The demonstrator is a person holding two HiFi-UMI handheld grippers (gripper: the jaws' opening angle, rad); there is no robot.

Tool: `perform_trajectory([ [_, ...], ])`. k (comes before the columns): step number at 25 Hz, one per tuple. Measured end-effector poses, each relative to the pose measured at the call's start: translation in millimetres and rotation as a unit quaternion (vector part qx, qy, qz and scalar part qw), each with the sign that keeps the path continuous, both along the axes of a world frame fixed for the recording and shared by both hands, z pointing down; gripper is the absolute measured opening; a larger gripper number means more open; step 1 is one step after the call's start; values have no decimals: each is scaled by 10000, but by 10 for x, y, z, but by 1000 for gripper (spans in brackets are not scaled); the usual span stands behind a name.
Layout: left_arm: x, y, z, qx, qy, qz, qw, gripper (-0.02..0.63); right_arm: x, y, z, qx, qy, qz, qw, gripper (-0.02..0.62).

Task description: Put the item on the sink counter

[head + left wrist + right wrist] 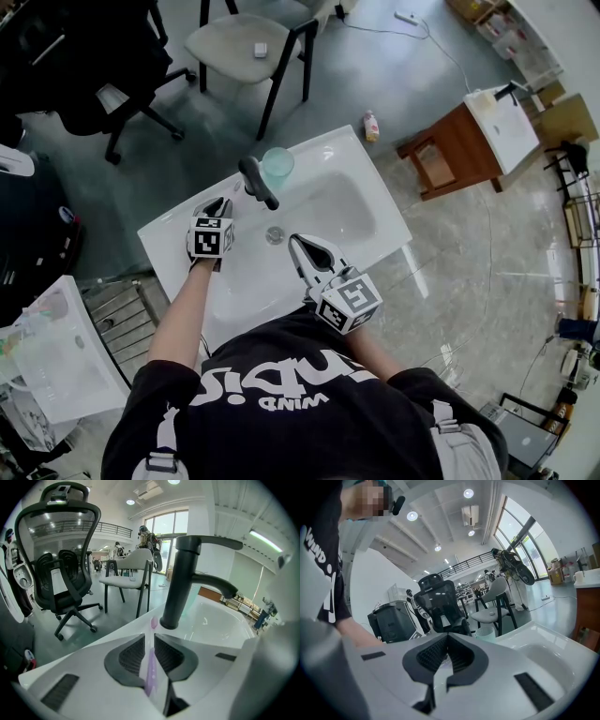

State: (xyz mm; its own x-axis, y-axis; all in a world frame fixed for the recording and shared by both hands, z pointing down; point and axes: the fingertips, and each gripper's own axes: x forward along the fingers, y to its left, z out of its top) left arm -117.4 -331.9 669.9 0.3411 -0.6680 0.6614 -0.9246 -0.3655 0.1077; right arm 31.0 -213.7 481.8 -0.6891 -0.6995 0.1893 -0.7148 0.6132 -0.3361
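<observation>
Left gripper view: the left gripper (149, 639) pinches a thin purple item (149, 672); the right gripper (446, 639) is closed, empty.

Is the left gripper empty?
No, the left gripper has its jaws shut on a thin purple item pointing toward the faucet.

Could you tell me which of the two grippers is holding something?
The left gripper, clamped on a slim purple item; the right gripper has its jaws together on nothing.

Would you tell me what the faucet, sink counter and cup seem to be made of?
Faucet: probably metal, matte black coat, only soft sheen. Sink counter: glossy white ceramic or similar, sharp reflections. Cup: translucent pale-green plastic, perhaps glass; light passes through.
</observation>
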Motion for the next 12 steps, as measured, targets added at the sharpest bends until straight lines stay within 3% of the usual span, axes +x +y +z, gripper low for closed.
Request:
perform_trajectory([
  [12, -58, 199, -405, 313, -94, 129, 9994, 20, -11, -3, -9, 28, -26, -22, 10000, 17],
])
